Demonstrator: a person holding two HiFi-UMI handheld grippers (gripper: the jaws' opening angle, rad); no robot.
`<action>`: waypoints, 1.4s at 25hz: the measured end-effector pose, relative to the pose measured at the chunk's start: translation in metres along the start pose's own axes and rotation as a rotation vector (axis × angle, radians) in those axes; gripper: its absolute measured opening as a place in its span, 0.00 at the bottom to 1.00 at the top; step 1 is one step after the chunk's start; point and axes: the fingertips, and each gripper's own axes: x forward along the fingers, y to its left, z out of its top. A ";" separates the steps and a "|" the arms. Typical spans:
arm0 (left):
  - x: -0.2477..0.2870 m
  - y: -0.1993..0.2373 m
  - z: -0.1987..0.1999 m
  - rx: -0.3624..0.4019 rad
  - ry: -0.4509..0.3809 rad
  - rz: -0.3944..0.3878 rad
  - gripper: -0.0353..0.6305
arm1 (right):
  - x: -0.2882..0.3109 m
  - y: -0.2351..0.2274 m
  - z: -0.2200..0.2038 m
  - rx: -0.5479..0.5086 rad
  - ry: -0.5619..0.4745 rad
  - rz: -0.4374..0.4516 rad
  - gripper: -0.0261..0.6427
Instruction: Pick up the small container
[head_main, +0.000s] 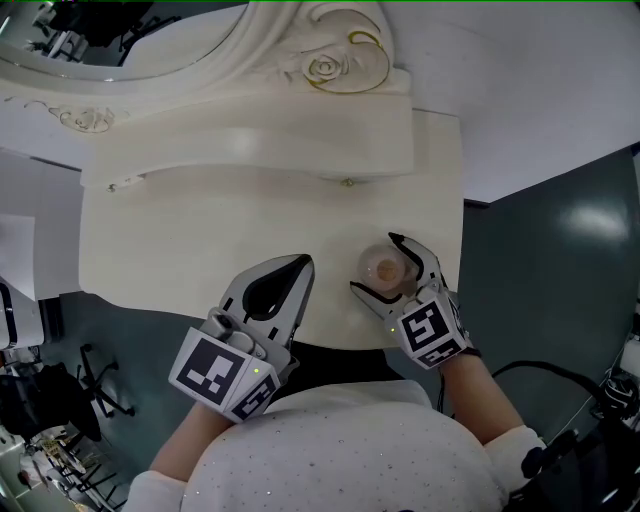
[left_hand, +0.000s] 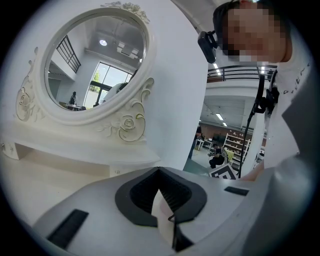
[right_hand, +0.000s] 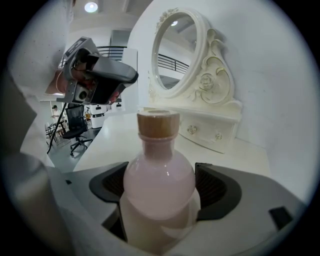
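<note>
- The right hand-held gripper (head_main: 372, 263) had its jaws apart round the small container (head_main: 387, 269) on the surface (head_main: 180, 230);
- Next it needed to squeeze, then lift;
- The left hand-held gripper (head_main: 300, 266) was closed, empty

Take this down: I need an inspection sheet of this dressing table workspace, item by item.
Surface: cream-white dressing table with ornate oval mirror and small drawers at the back.
Job's things: small pink round-bellied bottle with tan cap, upright near the table's front edge.
Clutter: nothing seen.
Grippers: right gripper jaws apart around the bottle, no firm squeeze visible; left gripper jaws together, empty, over the table.
Cables: black cable over the floor at right.
Surroundings: grey-green floor, black office chair, white wall.
</note>
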 end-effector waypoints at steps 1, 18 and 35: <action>0.000 0.000 0.000 -0.001 0.000 -0.001 0.06 | 0.000 0.000 0.000 -0.004 0.000 0.001 0.66; 0.000 0.007 -0.005 -0.015 0.005 0.008 0.06 | -0.001 0.002 0.003 -0.033 -0.012 0.030 0.63; -0.010 0.010 -0.001 -0.018 -0.014 0.020 0.06 | -0.008 -0.001 0.011 0.077 -0.074 0.000 0.63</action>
